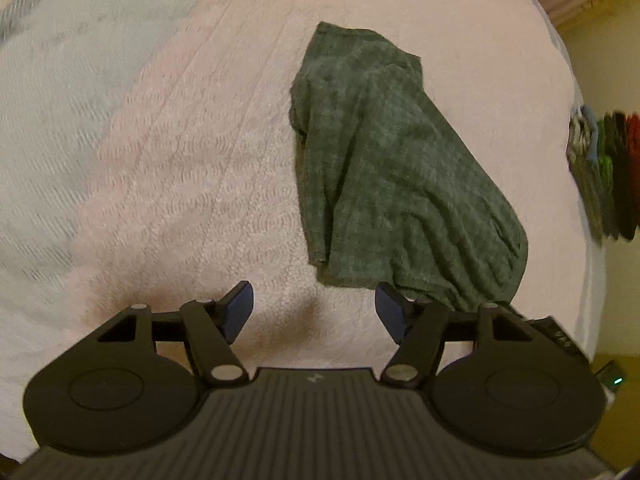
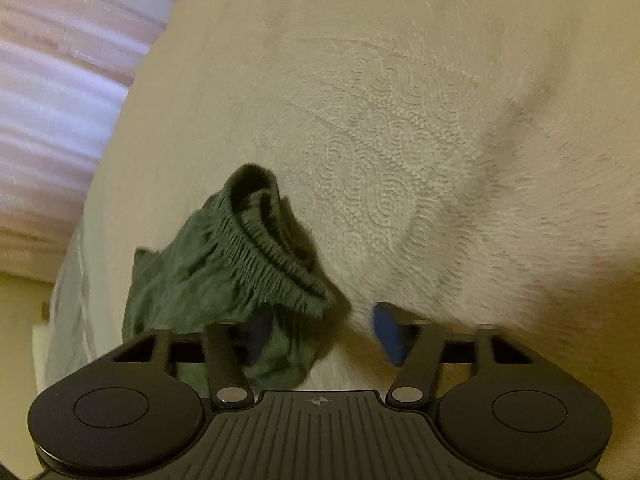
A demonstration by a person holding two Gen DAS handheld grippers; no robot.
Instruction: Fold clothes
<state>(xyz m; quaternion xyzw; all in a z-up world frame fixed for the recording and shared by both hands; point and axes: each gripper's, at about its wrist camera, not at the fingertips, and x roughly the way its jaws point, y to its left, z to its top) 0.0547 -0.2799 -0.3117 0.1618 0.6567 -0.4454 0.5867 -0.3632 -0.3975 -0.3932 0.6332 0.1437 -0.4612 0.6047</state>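
Observation:
A crumpled dark green garment (image 1: 384, 168) lies on the pale textured bedspread (image 1: 180, 184), ahead and to the right of my left gripper (image 1: 314, 312). That gripper is open, its blue pads wide apart with nothing between them; the right pad sits at the cloth's near edge. In the right wrist view the same green garment (image 2: 224, 264) shows its gathered elastic waistband (image 2: 272, 248), curled up. My right gripper (image 2: 324, 332) is open, its left pad low against the green cloth and its right pad over bare bedspread (image 2: 400, 140).
The bedspread's edge curves along the right of the left wrist view, with a blurred stack of coloured items (image 1: 604, 168) beyond it. A pinkish striped fabric (image 2: 60, 100) lies off the bed's left edge in the right wrist view.

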